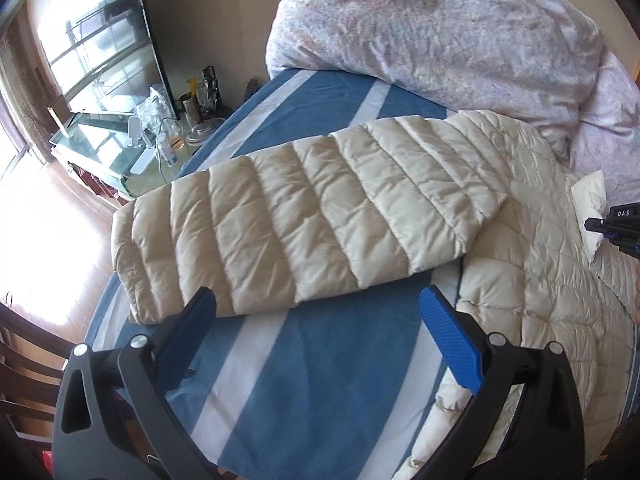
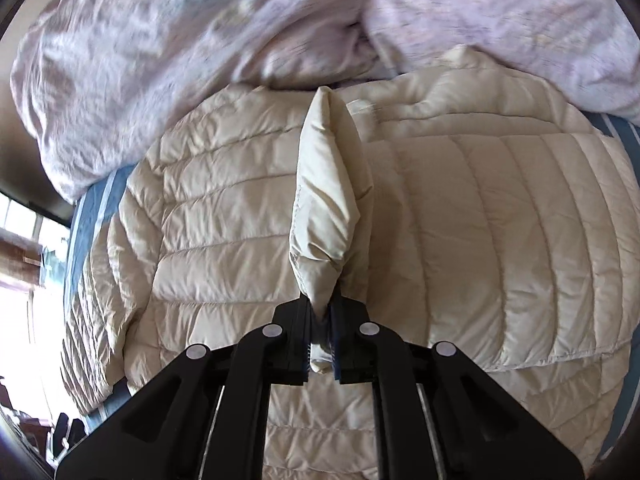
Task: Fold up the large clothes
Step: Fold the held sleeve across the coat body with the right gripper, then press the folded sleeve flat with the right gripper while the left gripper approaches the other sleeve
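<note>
A cream quilted puffer jacket (image 1: 532, 264) lies on the blue and white striped bed sheet (image 1: 304, 368). One sleeve (image 1: 280, 224) stretches out flat to the left. My left gripper (image 1: 316, 312) is open and empty, just in front of the sleeve's near edge. In the right wrist view the jacket body (image 2: 224, 240) fills the middle. My right gripper (image 2: 320, 316) is shut on a pinched fold of the jacket (image 2: 324, 200) and lifts it above the rest. The right gripper also shows at the right edge of the left wrist view (image 1: 620, 224).
A crumpled lilac duvet (image 1: 432, 32) is piled at the back of the bed, also in the right wrist view (image 2: 168, 40). Left of the bed stands a glass table (image 1: 108, 148) with bottles and jars under a TV (image 1: 104, 36). Wooden floor lies beyond the bed's left edge.
</note>
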Demonstrator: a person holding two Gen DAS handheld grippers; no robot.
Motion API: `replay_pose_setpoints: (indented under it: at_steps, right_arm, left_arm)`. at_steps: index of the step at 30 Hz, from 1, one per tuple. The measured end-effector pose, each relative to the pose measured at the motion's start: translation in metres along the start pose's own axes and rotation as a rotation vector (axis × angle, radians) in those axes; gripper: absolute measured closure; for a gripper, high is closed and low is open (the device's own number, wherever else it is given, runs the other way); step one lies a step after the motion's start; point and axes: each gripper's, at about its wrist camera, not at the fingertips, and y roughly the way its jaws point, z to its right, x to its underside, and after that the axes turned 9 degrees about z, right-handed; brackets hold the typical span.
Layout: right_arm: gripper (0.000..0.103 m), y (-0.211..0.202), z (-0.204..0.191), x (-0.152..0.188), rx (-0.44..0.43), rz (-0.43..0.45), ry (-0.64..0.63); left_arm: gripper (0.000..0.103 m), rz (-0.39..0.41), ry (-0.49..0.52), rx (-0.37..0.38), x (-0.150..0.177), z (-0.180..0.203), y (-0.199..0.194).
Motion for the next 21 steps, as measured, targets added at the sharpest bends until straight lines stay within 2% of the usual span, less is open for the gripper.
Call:
replay_pose_setpoints:
  at_steps: [1, 2, 6, 9, 14, 18, 21]
  right_arm:
    - [0.063, -0.002, -0.004, -0.001, -0.03, -0.008, -0.016]
    - [0.057, -0.008, -0.006, -0.002, -0.049, 0.011, -0.03]
    - [0.057, -0.034, -0.001, -0.016, -0.092, 0.133, -0.005]
    - [0.057, -0.04, 0.017, -0.024, -0.059, 0.198, 0.075]
    - [0.057, -0.014, 0.025, -0.012, 0.059, 0.108, 0.077]
    - [0.057, 0.009, 0.012, -0.002, 0.126, 0.059, 0.021]
    - [0.056, 0.029, 0.001, 0.005, 0.212, 0.019, -0.051]
  left_arm:
    - [0.002, -0.006, -0.007, 0.003, -0.001, -0.003, 0.002]
    - [0.002, -0.011, -0.012, 0.005, -0.001, -0.005, 0.003]
    - [0.002, -0.022, -0.032, 0.003, -0.003, -0.014, 0.009]
    - [0.002, -0.022, -0.036, -0.007, -0.005, -0.019, 0.012]
    - [0.002, -0.021, -0.051, -0.023, -0.011, -0.028, 0.019]
    - [0.002, -0.019, -0.069, -0.042, -0.015, -0.038, 0.023]
    - [0.002, -0.016, -0.091, -0.056, -0.016, -0.048, 0.023]
